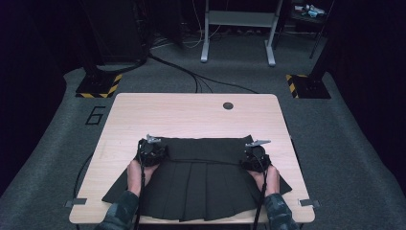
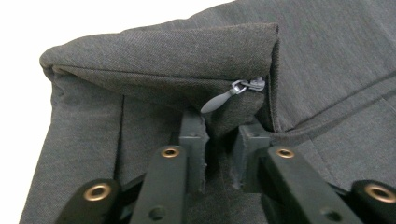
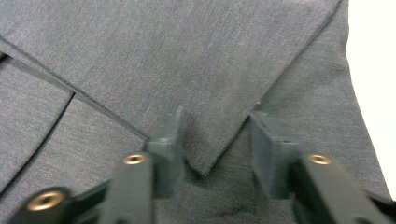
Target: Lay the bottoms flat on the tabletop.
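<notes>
Jaws of left gripper (image 2: 219, 154) pinching the folded waistband corner by the zipper pull (image 2: 223, 99); jaws of right gripper (image 3: 212, 140) parted around the other folded corner, not yet closed. Best closed there first, then both corners moved evenly. Dark pleated skirt (image 1: 201, 182) flat on desk (image 1: 191, 115), near edge.

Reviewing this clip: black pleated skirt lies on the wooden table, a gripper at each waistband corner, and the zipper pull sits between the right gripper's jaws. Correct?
Not quite. The zipper pull sits by the left gripper, as the left gripper view shows. The right gripper straddles a plain folded corner of the skirt. The rest holds: table, a gripper at each corner.
</notes>
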`<state>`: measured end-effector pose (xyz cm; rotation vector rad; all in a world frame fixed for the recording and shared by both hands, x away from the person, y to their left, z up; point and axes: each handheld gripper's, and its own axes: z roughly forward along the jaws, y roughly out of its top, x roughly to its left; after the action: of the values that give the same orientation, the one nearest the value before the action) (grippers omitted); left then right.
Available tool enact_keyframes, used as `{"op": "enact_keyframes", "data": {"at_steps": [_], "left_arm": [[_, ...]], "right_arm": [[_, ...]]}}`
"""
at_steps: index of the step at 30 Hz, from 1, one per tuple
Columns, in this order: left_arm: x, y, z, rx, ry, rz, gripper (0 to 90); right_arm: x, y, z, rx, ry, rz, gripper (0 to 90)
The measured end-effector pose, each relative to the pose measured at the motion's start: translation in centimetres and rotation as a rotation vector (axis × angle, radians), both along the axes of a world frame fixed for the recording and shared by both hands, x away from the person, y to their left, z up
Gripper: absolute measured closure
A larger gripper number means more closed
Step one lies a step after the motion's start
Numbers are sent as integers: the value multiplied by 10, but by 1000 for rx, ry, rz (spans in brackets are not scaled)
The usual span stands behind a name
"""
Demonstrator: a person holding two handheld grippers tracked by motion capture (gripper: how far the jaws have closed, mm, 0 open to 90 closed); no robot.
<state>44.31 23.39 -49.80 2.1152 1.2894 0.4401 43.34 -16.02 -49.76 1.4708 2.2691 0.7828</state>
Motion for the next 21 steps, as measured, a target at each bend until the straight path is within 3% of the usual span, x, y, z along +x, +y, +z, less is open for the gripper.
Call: {"op": "enact_keyframes", "data": {"at_steps": [7,11,14,16,18,19,21], "left_arm": [[-3,0,-2,9,-12,-11,837],[-7,3,0,-2,-18,-17,852],[-5,5,11,-27,-32,-31,856],[6,6,28,-44,-53,-35,858],[27,7,51,-29,-81,-37,860],[40,6,63,-18,-97,-20,860],[70,8,81,-42,-95,30,858]], "right_arm": [[-2,-1,0,24,-17,6,809],[-6,2,2,12,-26,14,835],[-6,3,13,0,-38,30,837],[3,4,28,-2,-58,42,839],[20,5,49,-9,-81,42,842],[32,6,61,-9,-85,35,841],[63,10,82,23,-57,8,827]]}}
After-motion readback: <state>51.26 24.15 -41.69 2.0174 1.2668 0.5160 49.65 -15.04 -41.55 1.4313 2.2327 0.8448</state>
